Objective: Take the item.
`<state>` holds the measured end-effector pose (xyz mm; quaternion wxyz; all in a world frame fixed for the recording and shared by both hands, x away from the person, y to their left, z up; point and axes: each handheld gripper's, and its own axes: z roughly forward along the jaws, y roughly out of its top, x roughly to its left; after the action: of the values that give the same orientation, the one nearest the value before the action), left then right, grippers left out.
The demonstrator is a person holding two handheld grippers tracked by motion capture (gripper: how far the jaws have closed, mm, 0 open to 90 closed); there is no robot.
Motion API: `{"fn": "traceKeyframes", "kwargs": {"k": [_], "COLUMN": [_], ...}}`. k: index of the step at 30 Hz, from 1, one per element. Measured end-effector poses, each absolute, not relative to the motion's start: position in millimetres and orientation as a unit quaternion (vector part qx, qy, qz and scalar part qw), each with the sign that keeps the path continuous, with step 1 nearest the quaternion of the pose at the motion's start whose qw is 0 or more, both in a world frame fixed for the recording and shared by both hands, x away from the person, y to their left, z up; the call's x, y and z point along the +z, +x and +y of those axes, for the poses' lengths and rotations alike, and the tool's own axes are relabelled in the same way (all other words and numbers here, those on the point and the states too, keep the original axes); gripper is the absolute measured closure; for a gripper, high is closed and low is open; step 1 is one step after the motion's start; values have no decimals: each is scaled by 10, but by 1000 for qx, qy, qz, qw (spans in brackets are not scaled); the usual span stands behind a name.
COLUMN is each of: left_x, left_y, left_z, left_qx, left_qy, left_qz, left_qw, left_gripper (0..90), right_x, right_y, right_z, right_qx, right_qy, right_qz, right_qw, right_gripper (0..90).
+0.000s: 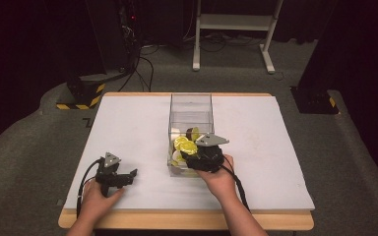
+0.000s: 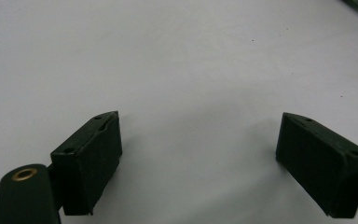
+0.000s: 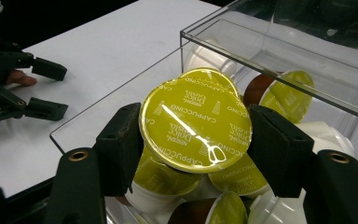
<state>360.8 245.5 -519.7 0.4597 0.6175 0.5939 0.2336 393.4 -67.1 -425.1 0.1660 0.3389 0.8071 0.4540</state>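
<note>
Right tongs (image 3: 196, 126) pinching capsule (image 3: 195, 122) over clear box (image 1: 190, 105) of capsules, left tongs (image 2: 200, 154) spread

A: Which markings are legible?

B: In the right gripper view, the yellow-green foil lid of the held capsule (image 3: 196, 123) carries "NESCAFÉ Dolce Gusto" at its centre, printed upside down from this camera. "CAPPUCCINO" repeats around the lid's rim.

A: Any other readable text?

B: The lid of the capsule beneath (image 3: 235, 177) shows "CAPPUCCINO" in part along its edge. Lids of the remaining capsules in the clear box (image 3: 279, 51) carry print too small to read.

A: And in the high view?

B: A dark mark at the table's left edge (image 1: 86, 122) cannot be read.
</note>
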Motion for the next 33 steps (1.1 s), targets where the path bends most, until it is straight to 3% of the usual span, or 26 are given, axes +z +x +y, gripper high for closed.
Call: {"fn": "traceKeyframes", "kwargs": {"k": [33], "left_x": [-5197], "left_y": [3608], "left_z": [2455], "left_qx": [234], "left_qy": [618], "left_qz": [594], "left_qw": [460], "left_gripper": [145], "right_x": [-4146], "right_y": [3767], "right_z": [-844], "right_qx": [475], "right_qy": [339], "right_qz": [789], "right_qw": [190], "right_gripper": [377]}}
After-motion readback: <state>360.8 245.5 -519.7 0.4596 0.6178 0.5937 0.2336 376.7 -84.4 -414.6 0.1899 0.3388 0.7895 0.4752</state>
